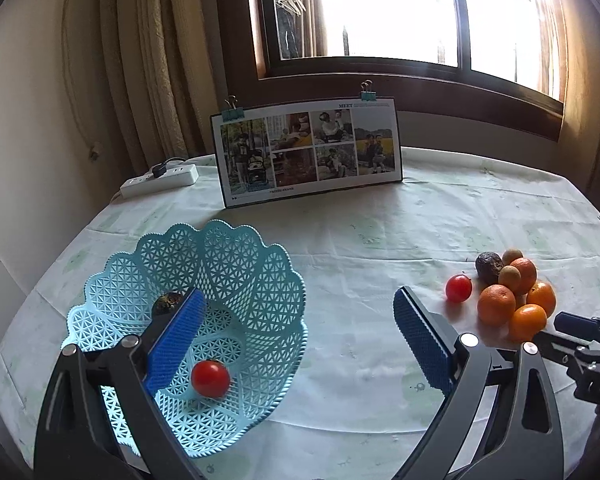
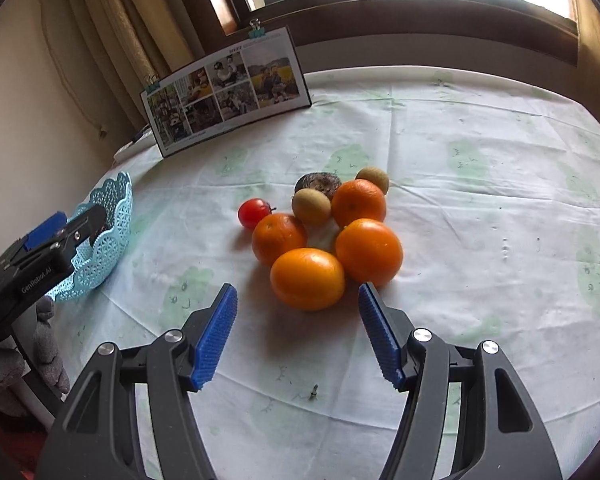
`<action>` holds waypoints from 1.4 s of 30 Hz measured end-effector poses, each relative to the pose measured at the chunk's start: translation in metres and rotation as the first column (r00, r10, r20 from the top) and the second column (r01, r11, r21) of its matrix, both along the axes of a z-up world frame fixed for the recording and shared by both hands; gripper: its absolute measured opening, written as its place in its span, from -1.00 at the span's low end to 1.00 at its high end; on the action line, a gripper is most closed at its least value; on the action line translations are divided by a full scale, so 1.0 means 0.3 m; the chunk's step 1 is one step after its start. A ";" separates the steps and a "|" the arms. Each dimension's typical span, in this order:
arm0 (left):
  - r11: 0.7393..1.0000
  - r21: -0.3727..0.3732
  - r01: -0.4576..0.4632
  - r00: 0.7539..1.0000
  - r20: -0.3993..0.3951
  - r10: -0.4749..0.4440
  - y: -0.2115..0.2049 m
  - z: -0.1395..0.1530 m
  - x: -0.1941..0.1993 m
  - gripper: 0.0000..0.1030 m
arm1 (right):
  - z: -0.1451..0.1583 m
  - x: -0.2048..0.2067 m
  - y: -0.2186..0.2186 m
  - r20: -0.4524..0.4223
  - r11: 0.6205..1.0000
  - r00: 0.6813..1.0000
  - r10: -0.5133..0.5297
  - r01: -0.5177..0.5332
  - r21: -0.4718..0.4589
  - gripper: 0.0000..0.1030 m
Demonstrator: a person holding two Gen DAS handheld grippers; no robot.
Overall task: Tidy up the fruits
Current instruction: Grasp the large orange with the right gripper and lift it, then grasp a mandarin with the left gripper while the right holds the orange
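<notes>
A light blue lattice basket (image 1: 260, 280) sits on the table at the left and holds a red tomato (image 1: 210, 378) and a dark round fruit (image 1: 166, 303). My left gripper (image 1: 300, 320) hangs open over the basket's right side, empty. To the right lies a pile of several oranges (image 2: 307, 278), two small brown-green fruits (image 2: 311, 206), a dark wrinkled fruit (image 2: 318, 183) and a second tomato (image 2: 254, 212). My right gripper (image 2: 298, 304) is open just short of the nearest orange, touching nothing. The basket (image 2: 100, 240) also shows at the left of the right wrist view.
A photo board (image 1: 308, 152) with binder clips stands at the back of the table. A white power strip (image 1: 160, 180) lies at the back left by the curtain. The pale green-printed tablecloth (image 1: 360, 248) between basket and pile is bare. A gloved hand (image 2: 40, 344) holds the left gripper.
</notes>
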State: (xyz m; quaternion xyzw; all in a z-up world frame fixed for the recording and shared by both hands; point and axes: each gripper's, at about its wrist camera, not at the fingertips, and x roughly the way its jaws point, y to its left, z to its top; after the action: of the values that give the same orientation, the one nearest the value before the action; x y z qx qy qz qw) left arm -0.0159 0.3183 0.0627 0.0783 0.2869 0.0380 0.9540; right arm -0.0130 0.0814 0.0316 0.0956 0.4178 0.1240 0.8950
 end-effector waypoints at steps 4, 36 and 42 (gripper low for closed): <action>1.000 0.005 0.007 1.000 -0.005 -0.007 -0.017 -0.004 0.003 0.87 | -0.019 0.030 0.021 -0.014 1.000 1.000 0.008 -0.008 -0.021 0.22; 0.989 0.060 0.134 0.989 -0.071 -0.130 -0.254 -0.055 0.051 0.87 | 0.011 0.042 -0.076 0.048 0.986 0.998 -0.048 0.055 -0.158 -0.12; 0.978 0.041 0.206 0.972 -0.126 -0.200 -0.361 -0.102 0.077 0.87 | 0.017 0.026 -0.183 0.061 0.981 0.992 -0.112 0.120 -0.152 -0.12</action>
State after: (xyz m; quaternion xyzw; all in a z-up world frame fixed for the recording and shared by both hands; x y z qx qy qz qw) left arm 0.0073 0.2101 0.0321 0.1352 0.3334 -0.0568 0.9313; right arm -0.0052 0.0266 0.0367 0.0463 0.3964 0.0413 0.9160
